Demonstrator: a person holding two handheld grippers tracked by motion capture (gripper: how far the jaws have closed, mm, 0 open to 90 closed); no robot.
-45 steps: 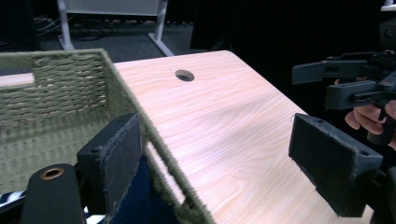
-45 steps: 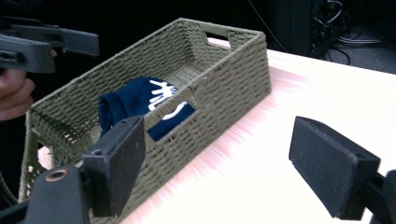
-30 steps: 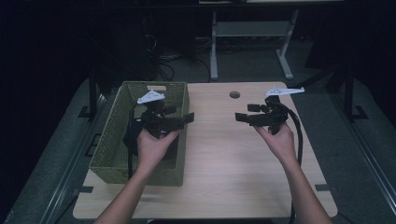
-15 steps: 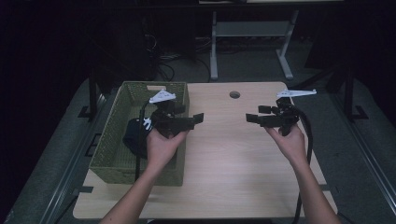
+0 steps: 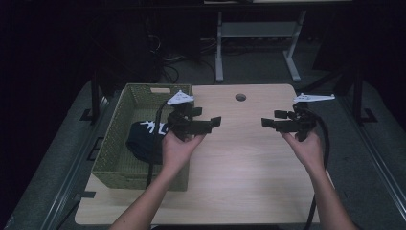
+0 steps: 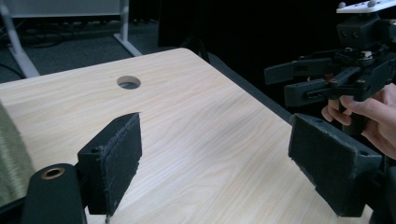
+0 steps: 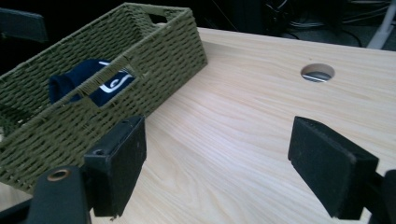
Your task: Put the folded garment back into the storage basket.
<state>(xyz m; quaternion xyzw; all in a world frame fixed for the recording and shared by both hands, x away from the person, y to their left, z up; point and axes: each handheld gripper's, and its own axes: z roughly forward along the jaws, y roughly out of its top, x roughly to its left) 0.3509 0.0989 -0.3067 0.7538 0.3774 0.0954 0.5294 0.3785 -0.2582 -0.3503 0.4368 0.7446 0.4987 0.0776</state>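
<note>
Lying crumpled in basket [image 5: 115, 158]: dark cloth [image 5: 143, 139], axis unclear; both grippers' jaws apart, empty.

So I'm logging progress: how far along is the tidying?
Done: a dark blue cloth lies in the green basket. In hand: nothing; the left tongs and right tongs are open over the bare table. Nothing else on it awaits packing.

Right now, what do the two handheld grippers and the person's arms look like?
Both the left gripper and the right gripper are black, with two flat rectangular jaws faced in dark, rough pads. Each carries a pale grey three-cornered plate on top and trails a black cable. The forearms are bare, with no sleeves visible.
</note>
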